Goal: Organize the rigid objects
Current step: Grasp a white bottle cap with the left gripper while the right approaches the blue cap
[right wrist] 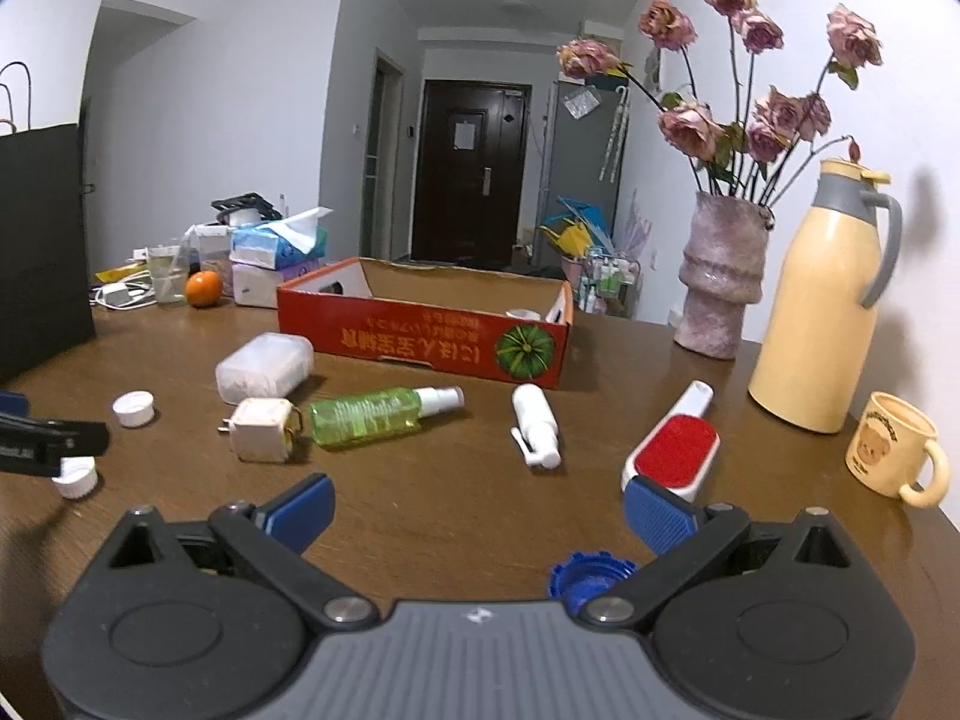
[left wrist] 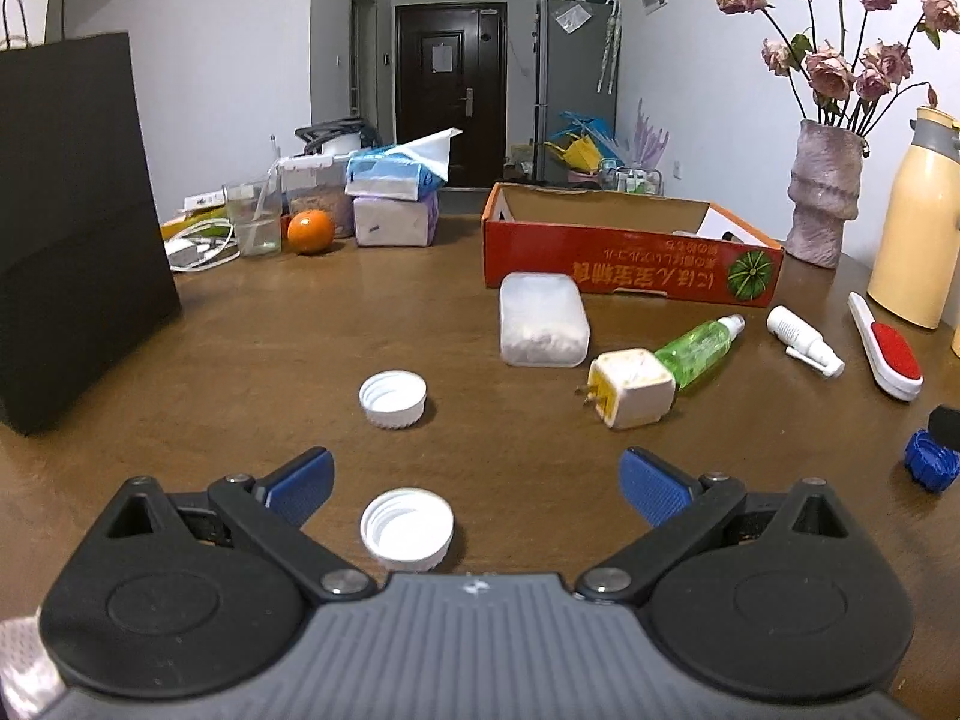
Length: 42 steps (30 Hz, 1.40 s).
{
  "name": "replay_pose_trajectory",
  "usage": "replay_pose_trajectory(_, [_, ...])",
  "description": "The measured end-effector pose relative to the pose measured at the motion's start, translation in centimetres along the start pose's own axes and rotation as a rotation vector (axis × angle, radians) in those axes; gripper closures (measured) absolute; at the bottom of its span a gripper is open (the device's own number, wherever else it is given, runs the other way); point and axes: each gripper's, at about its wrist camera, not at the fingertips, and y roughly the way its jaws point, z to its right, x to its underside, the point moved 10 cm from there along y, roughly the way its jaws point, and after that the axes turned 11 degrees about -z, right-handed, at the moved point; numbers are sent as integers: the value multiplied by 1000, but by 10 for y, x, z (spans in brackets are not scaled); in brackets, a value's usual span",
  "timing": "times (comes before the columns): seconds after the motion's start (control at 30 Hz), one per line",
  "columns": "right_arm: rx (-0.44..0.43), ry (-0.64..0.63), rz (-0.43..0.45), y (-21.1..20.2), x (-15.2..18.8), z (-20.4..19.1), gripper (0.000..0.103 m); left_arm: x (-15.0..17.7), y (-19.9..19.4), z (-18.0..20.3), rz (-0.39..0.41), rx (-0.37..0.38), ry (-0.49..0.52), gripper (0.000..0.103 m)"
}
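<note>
Nearest, a white cap (left wrist: 407,531) sits between the spread left tongs (left wrist: 477,483); right tongs (right wrist: 478,507) spread, empty.

A blue cap (right wrist: 591,577) sits partly hidden behind the right tongs' (right wrist: 477,516) own linkage, only its ridged upper rim showing, while the left wrist view catches the same cap at its right edge beside a black object (left wrist: 945,425) cut off by the frame. The left tongs reach into the right wrist view from the left border, covering part of a white cap (right wrist: 77,477). Inside the red box (right wrist: 420,343), the contents lie mostly behind its front wall. The black paper bag (left wrist: 72,228) runs past the left border. The box's upside-down lettering is too blurred to read.
</note>
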Motion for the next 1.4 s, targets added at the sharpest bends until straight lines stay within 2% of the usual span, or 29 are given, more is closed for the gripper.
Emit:
replay_pose_trajectory(0.33, [13,28,-32,9,14,10,0,18,17,-15,-46,-23,-20,0])
replay_pose_trajectory(0.43, [9,26,-41,12,16,9,0,22,22,-22,-60,-30,-38,4])
replay_pose_trajectory(0.63, [6,22,-57,18,19,5,0,27,33,-34,-89,-53,-66,18])
replay_pose_trajectory(0.7, [7,22,-62,20,19,4,0,29,36,-37,-102,-40,-76,27])
replay_pose_trajectory(0.83, [10,18,-70,22,20,1,0,29,36,-37,-101,-20,-77,38])
replay_pose_trajectory(0.9, [11,16,-72,23,20,0,0,28,36,-36,-97,-10,-73,52])
replay_pose_trajectory(0.97, [12,15,-74,23,20,-1,0,27,36,-35,-95,4,-70,61])
replay_pose_trajectory(1.4, [12,26,-70,21,22,2,0,20,26,-8,-72,64,-28,62])
